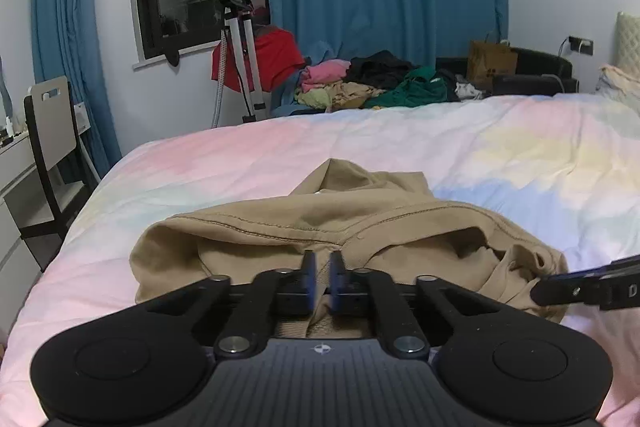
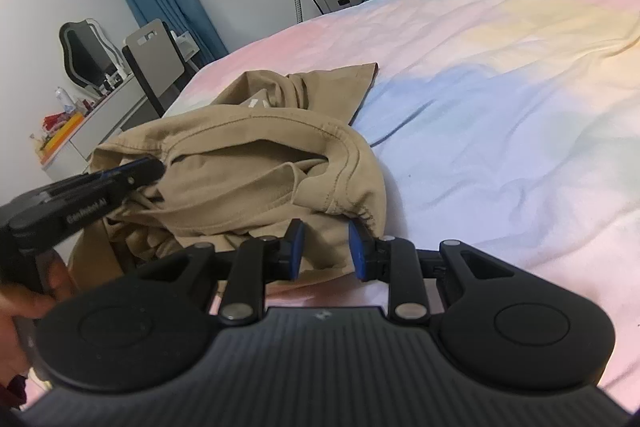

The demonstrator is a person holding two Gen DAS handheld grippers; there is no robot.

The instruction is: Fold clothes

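Observation:
A crumpled tan garment lies bunched on the pastel bedspread. My left gripper is shut on a fold of the tan cloth at its near edge. It also shows in the right wrist view, its tips buried in the garment. My right gripper is open, its blue pads either side of the garment's near hem, with cloth between them. Its tips show at the right edge of the left wrist view, touching the garment's right side.
A pile of mixed clothes lies at the far edge of the bed. A tripod stand with a red cloth stands by the window. A chair and white desk are at the left. A pillow lies at far right.

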